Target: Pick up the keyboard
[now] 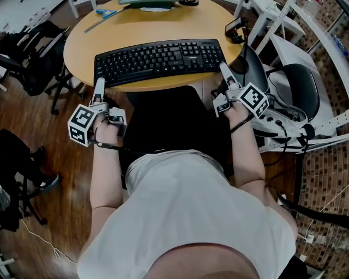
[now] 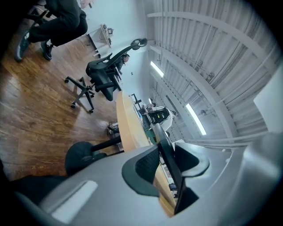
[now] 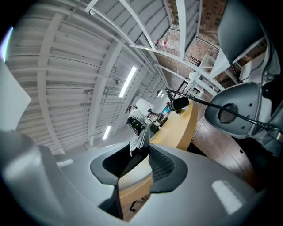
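Observation:
A black keyboard (image 1: pixel 161 57) lies along the near edge of a round wooden table (image 1: pixel 163 22). My left gripper (image 1: pixel 98 84) reaches its front-left corner, and my right gripper (image 1: pixel 223 68) reaches its front-right corner. In the left gripper view the keyboard (image 2: pixel 164 148) shows edge-on as a thin dark slab between the spread jaws of the left gripper (image 2: pixel 172 156), with the tabletop (image 2: pixel 128 123) beside it. In the right gripper view the keyboard's end (image 3: pixel 140 142) and the wooden table edge (image 3: pixel 181 123) sit inside the right gripper (image 3: pixel 139 162), whose jaws stand wider than the slab.
Blue-handled scissors (image 1: pixel 106 13) and a green object (image 1: pixel 150 4) lie at the table's far side. A small black device (image 1: pixel 234 30) sits at the right rim. A grey-black office chair (image 1: pixel 297 82) and white frames stand to the right; another black chair (image 2: pixel 104 75) is on the left.

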### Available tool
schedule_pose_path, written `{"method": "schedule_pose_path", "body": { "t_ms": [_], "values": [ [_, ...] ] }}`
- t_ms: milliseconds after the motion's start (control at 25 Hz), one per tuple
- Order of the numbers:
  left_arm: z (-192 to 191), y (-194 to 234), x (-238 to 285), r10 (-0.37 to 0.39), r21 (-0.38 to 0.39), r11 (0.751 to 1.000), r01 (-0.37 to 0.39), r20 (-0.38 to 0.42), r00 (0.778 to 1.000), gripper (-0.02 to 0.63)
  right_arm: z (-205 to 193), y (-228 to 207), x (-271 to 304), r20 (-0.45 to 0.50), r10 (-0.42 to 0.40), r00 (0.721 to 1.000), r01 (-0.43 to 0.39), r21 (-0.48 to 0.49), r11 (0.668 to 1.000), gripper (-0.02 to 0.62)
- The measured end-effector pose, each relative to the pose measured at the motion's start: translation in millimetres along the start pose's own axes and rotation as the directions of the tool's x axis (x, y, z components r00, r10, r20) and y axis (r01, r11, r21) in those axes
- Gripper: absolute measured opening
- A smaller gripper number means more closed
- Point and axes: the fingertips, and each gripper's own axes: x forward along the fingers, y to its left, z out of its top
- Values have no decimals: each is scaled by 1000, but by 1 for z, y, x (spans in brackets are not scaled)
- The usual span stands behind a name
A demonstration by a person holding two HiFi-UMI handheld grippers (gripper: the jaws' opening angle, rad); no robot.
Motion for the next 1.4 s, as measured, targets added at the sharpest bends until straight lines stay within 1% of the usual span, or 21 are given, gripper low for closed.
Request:
{"method": "schedule_pose_path", "body": {
  "t_ms": [600, 760, 880, 1000, 1040, 1160, 1200, 1280, 1400],
  "values": [
    [11, -41, -4, -93, 6, 996, 93, 40, 995, 118, 32, 38, -5, 66, 89, 994, -85, -52, 995, 137],
    [16, -55, -4, -112, 11, 994, 112, 51, 992, 118, 42, 45, -6, 79, 80, 994, -74, -76, 994, 137],
    [18, -64, -6, -132, 17, 991, 131, 59, 989, 118, 46, 55, -8, 93, 123, 988, -116, -70, 991, 137],
    [19, -70, -10, -146, 19, 989, 145, 64, 987, 118, 50, 63, -11, 105, 145, 984, -137, -77, 988, 137],
    [20, -72, -11, -151, 18, 989, 150, 65, 986, 118, 51, 62, -13, 107, 135, 985, -126, -88, 988, 137],
    [20, -73, -12, -164, 16, 987, 163, 71, 984, 118, 57, 47, -22, 113, 30, 993, -12, -152, 988, 137],
    [20, -73, -12, -168, 15, 986, 167, 72, 983, 118, 58, 48, -23, 114, 35, 993, -15, -167, 986, 137],
    [21, -72, -12, -173, 12, 985, 173, 75, 982, 118, 58, 60, -20, 112, 106, 988, -85, -177, 981, 137],
    [20, -72, -12, -182, 9, 983, 182, 79, 980, 118, 56, 74, -16, 117, 192, 974, -175, -146, 974, 137]
  ]
}}
